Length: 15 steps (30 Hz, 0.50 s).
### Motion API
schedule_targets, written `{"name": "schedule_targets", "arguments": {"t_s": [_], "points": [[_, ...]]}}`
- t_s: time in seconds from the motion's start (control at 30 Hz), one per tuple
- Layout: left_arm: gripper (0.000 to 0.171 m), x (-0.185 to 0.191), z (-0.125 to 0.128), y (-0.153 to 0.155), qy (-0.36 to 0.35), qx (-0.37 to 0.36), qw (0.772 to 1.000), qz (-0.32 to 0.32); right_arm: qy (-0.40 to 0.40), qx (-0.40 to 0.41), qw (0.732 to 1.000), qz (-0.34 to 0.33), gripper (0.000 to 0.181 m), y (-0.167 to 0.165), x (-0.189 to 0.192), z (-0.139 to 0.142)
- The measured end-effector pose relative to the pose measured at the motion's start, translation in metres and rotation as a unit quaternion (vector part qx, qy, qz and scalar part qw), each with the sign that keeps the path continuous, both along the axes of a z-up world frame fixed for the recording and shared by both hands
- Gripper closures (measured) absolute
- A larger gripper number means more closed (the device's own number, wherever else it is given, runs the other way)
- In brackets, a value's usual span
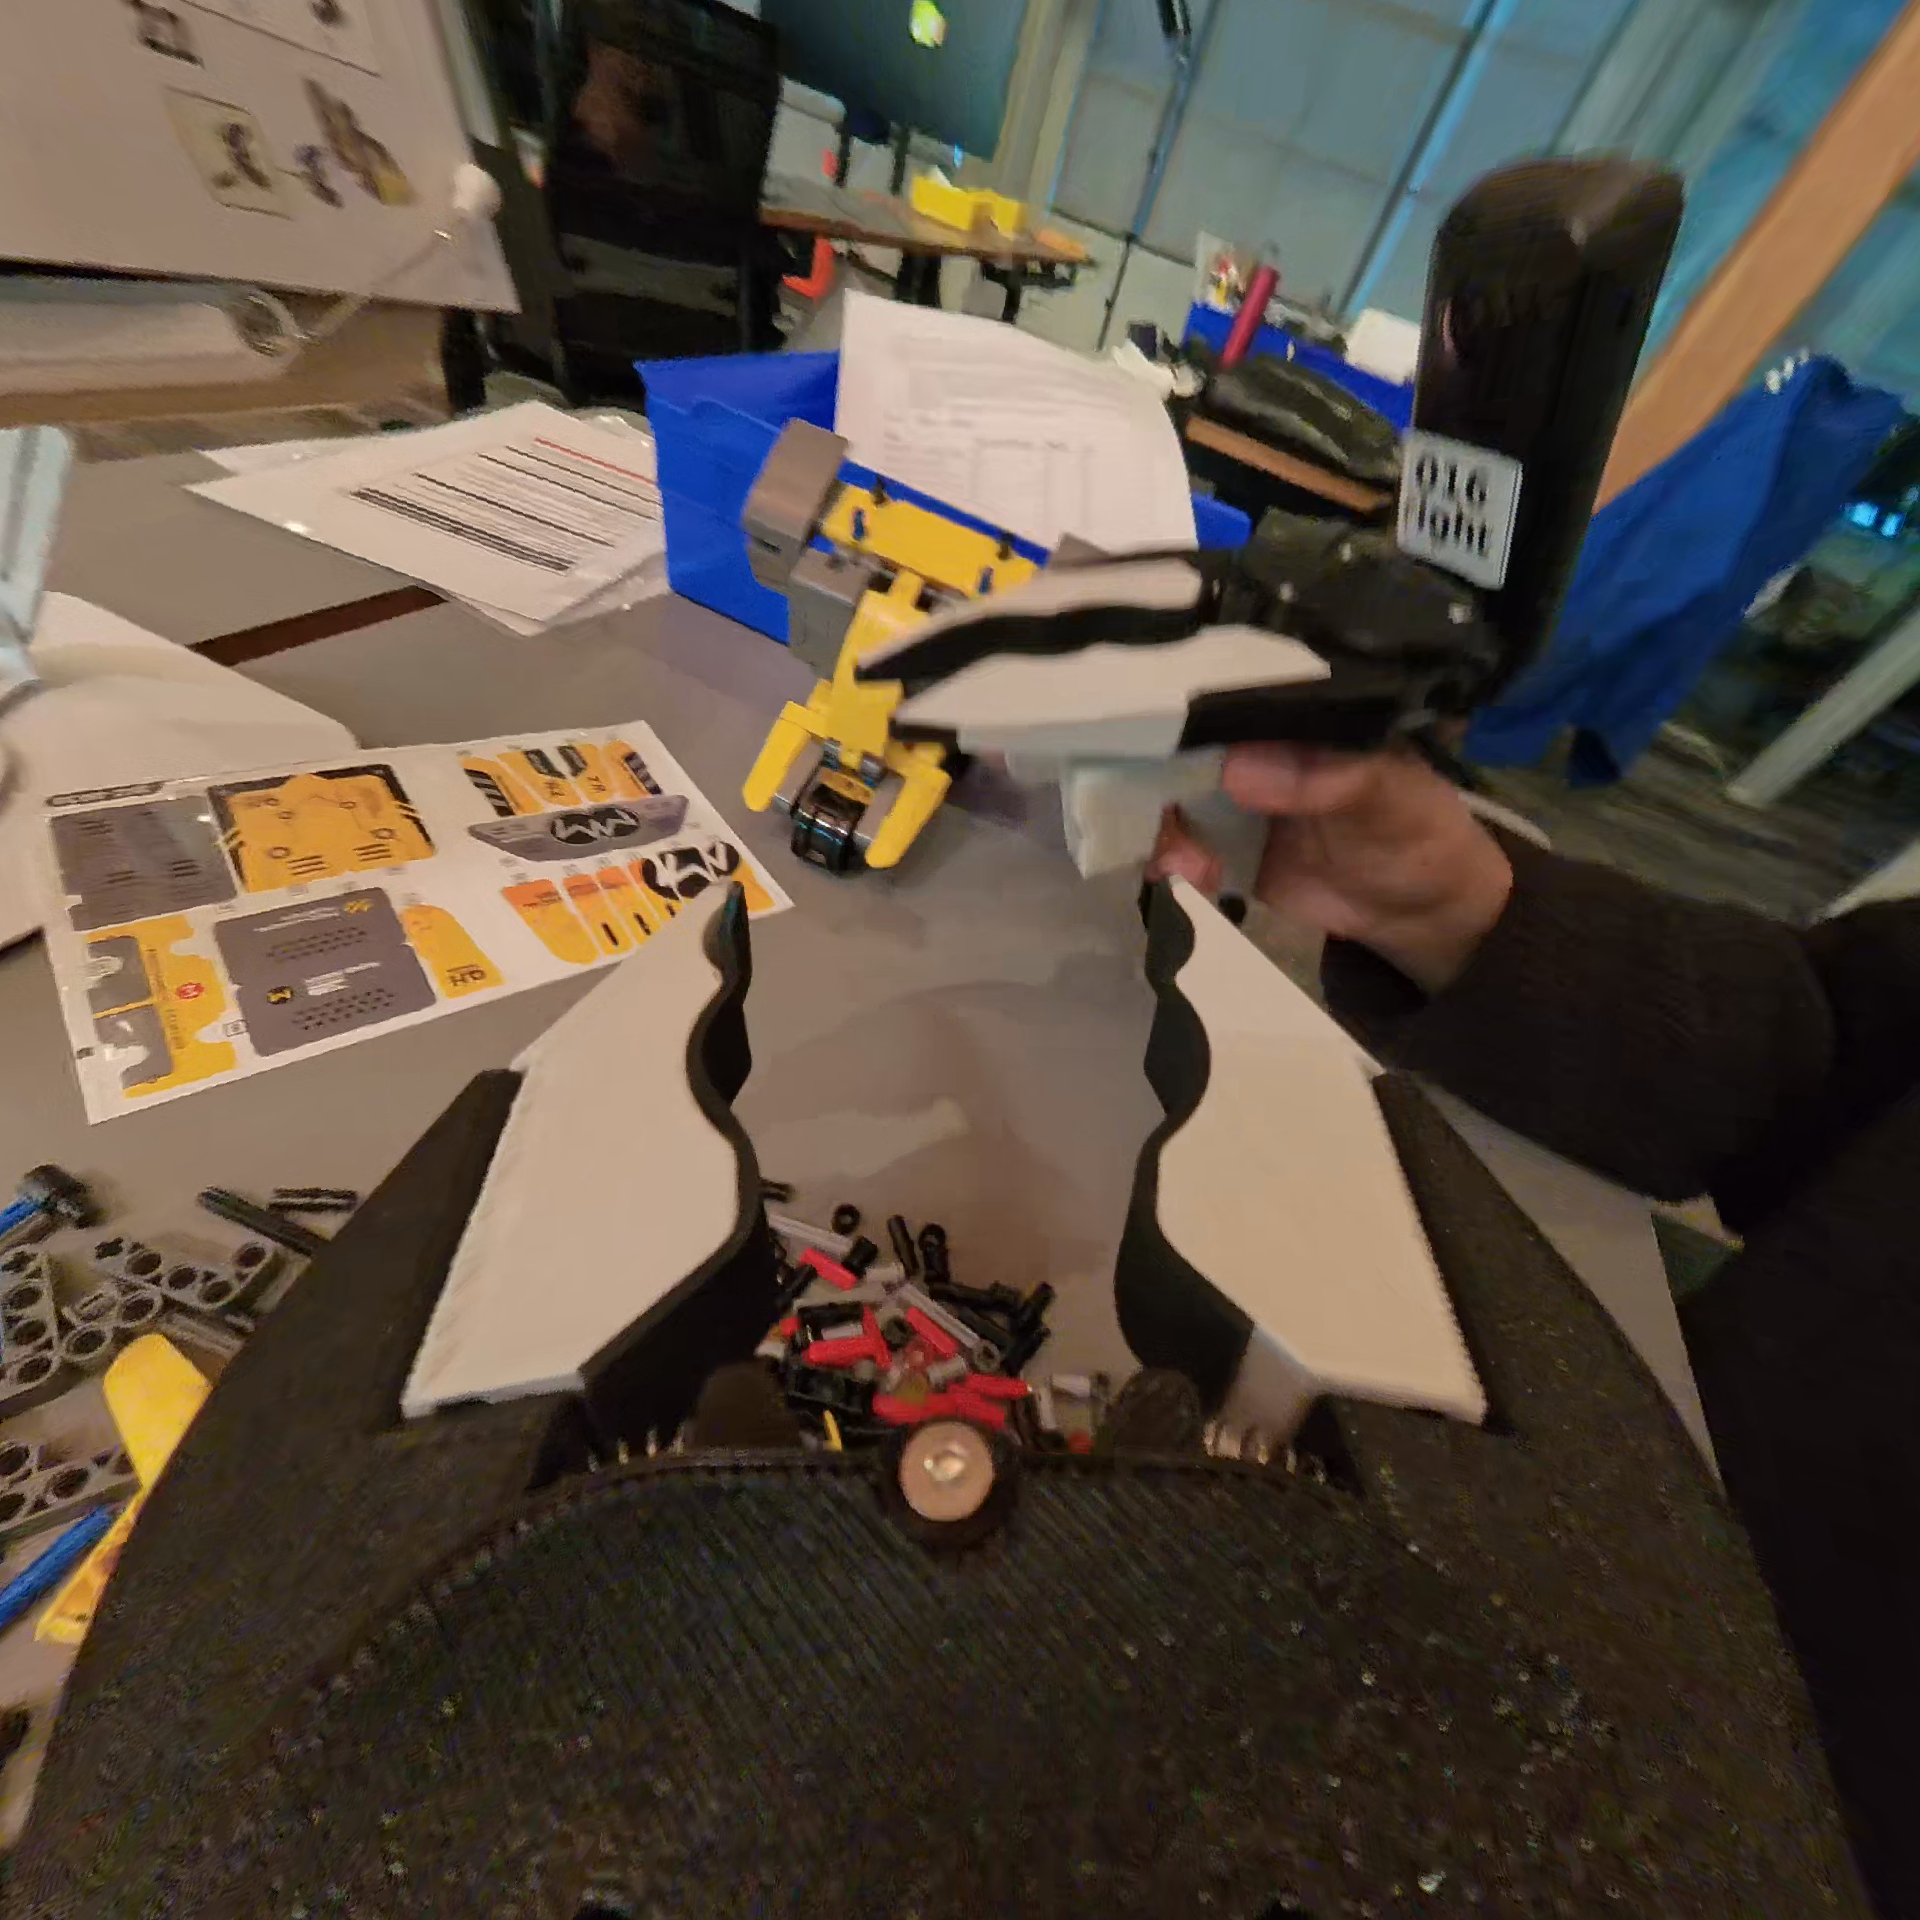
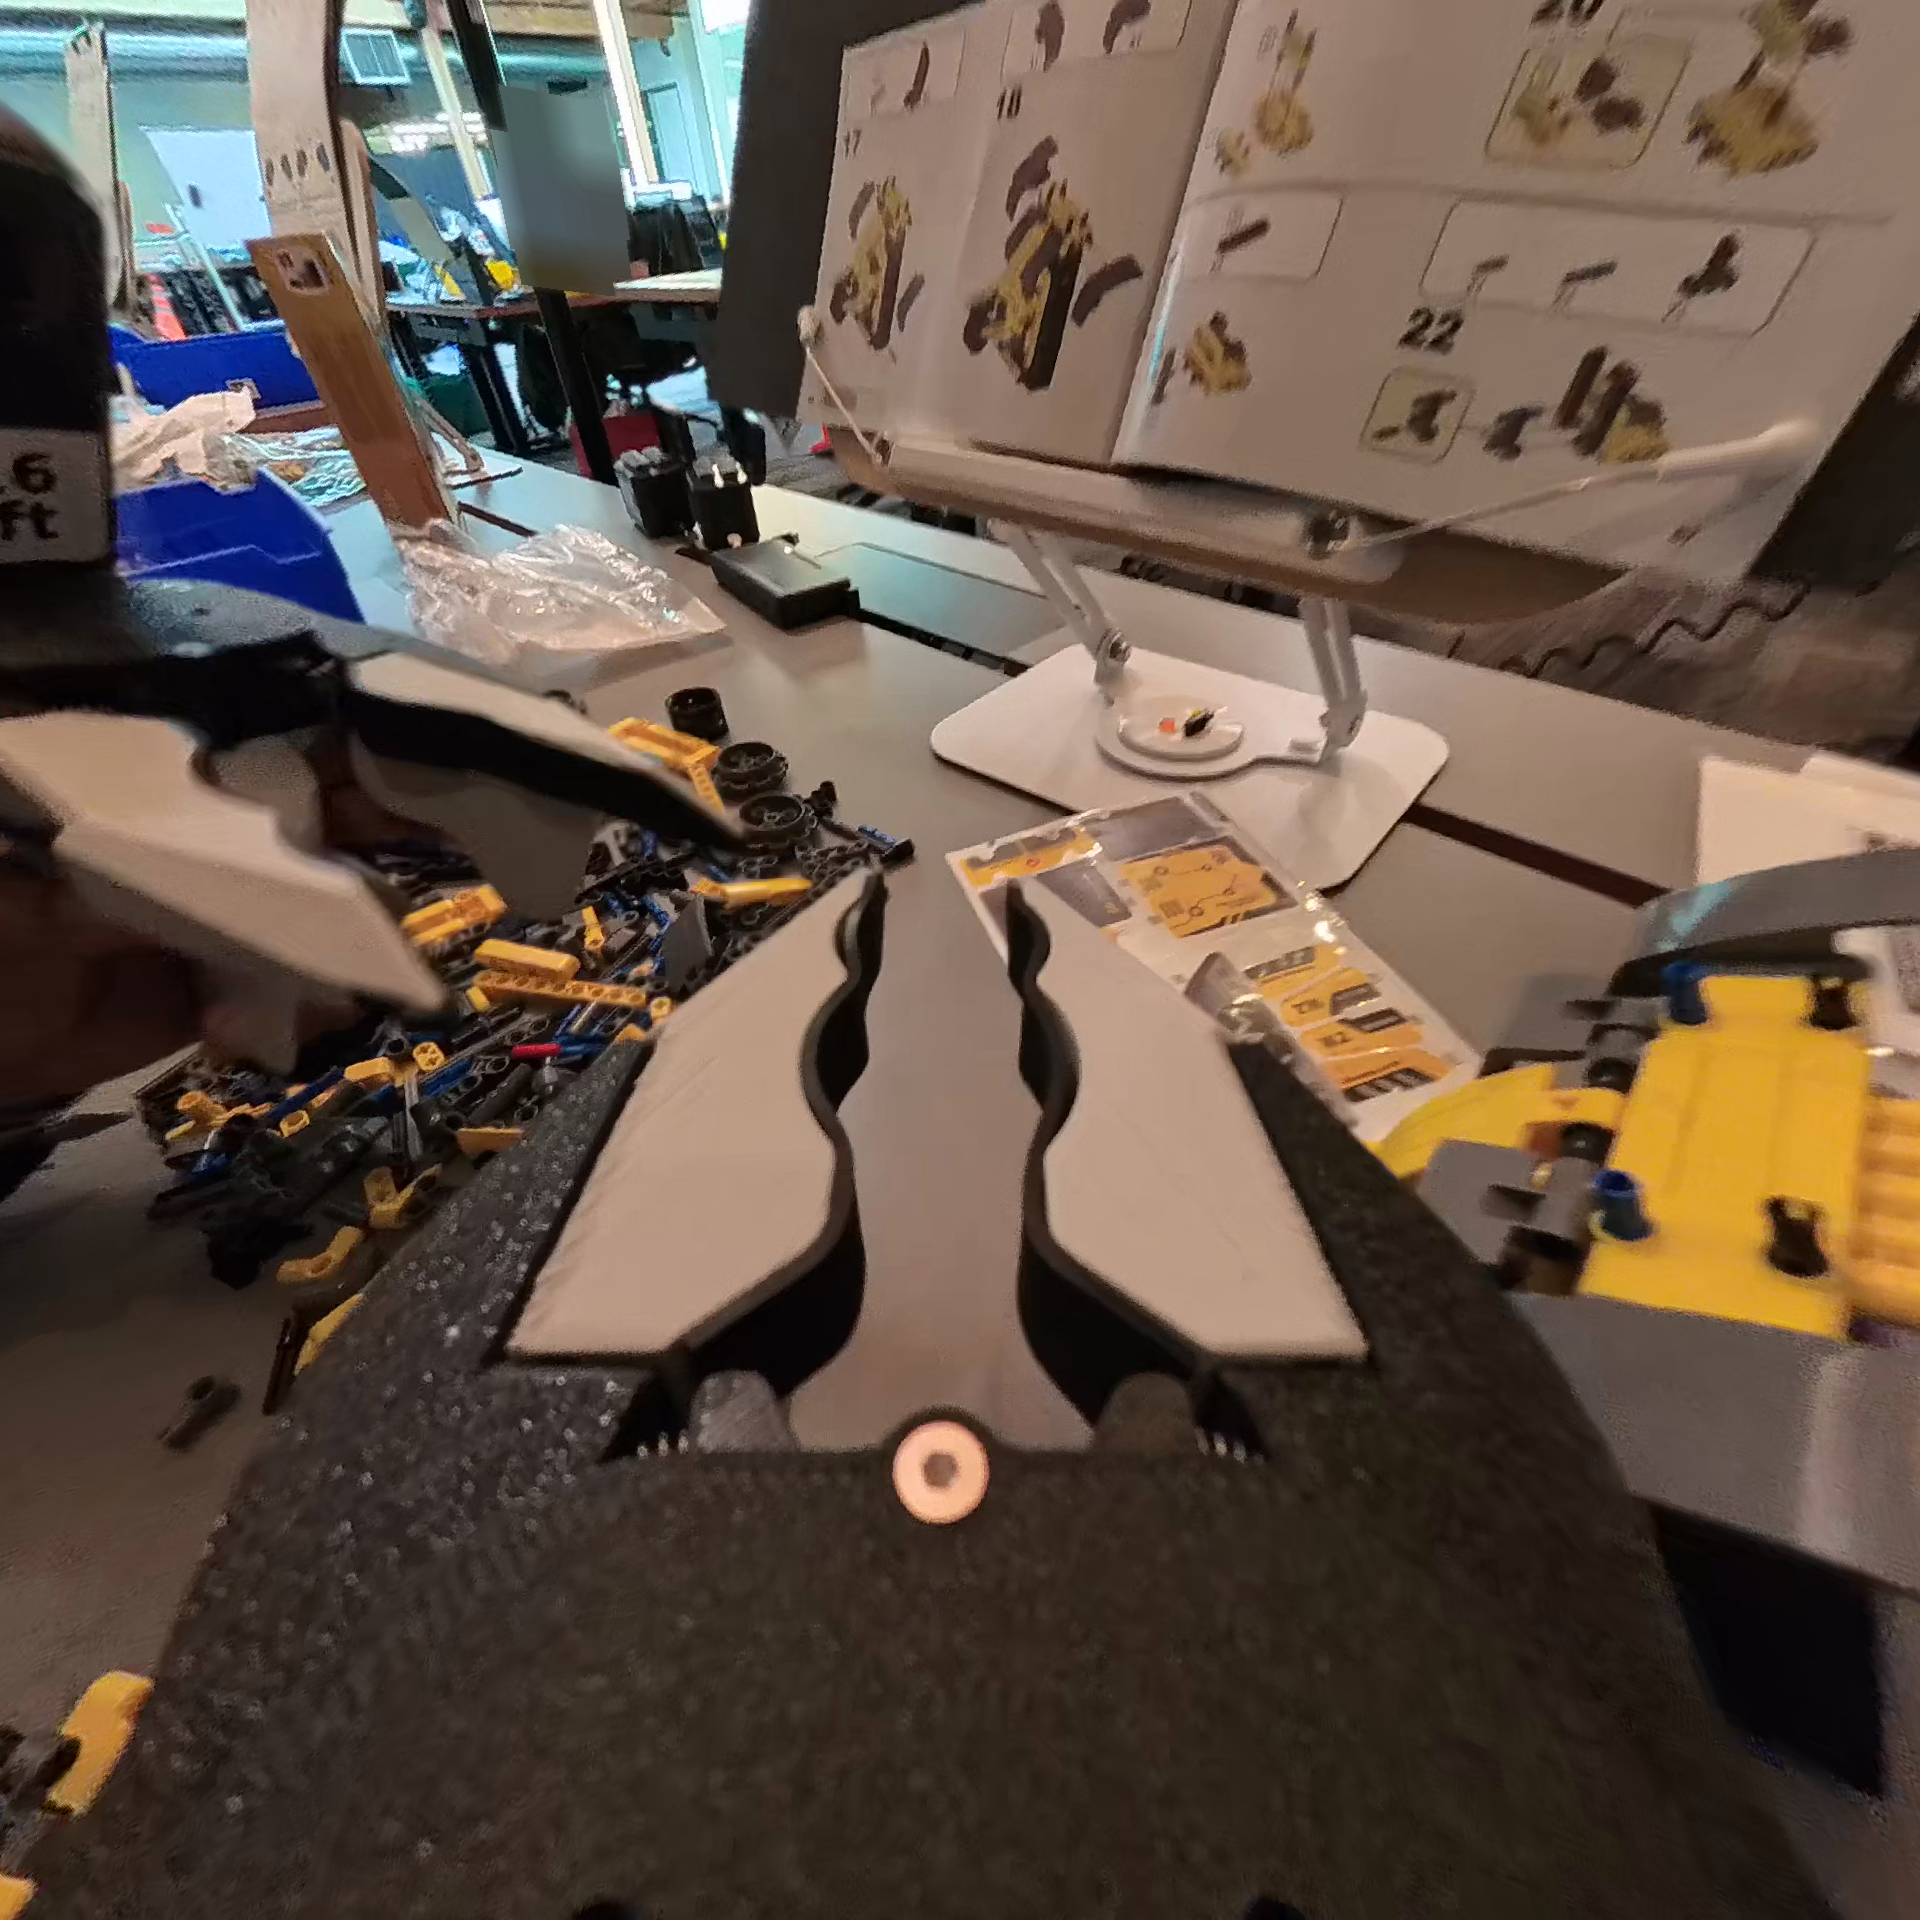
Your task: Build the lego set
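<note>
While both my grippers hang empty over the grey table, my left gripper is spread wide above a heap of small red and black pins, and my right gripper stands parted near the sticker sheet. I judge a sweep could scatter loose parts or knock the yellow model. Behind it, 1 blue bin holds papers.
</note>
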<state>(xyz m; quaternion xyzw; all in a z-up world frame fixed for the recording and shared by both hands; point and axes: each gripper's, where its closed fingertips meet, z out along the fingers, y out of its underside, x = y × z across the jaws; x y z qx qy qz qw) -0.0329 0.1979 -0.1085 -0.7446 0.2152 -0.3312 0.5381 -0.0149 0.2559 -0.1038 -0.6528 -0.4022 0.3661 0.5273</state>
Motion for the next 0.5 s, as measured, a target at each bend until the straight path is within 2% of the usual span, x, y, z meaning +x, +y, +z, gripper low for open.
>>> {"name": "schedule_targets", "arguments": {"t_s": [0.07, 0.17, 0.23, 0.33, 0.5], "points": [[0.097, 0.009, 0.000, -0.017, 0.039, 0.030, 0.999, -0.012, 0.005, 0.021, 1.000, -0.013, 0.158, 0.003, 0.008, 0.010], [0.097, 0.037, 0.003, -0.064, 0.077, 0.070, 0.993, -0.062, 0.024, 0.029, 0.999, -0.022, 0.157, 0.003, 0.018, 0.019], [0.093, 0.052, -0.007, -0.091, 0.091, 0.047, 0.991, -0.084, 0.044, 0.012, 0.999, -0.014, 0.157, 0.000, 0.020, 0.021], [0.086, 0.063, -0.033, -0.115, 0.117, -0.012, 0.990, -0.074, 0.060, -0.017, 0.998, 0.005, 0.155, -0.004, 0.016, 0.019], [0.088, 0.063, -0.073, -0.124, 0.222, -0.041, 0.973, -0.042, 0.049, -0.026, 0.998, 0.006, 0.154, -0.005, 0.012, 0.011]]}}
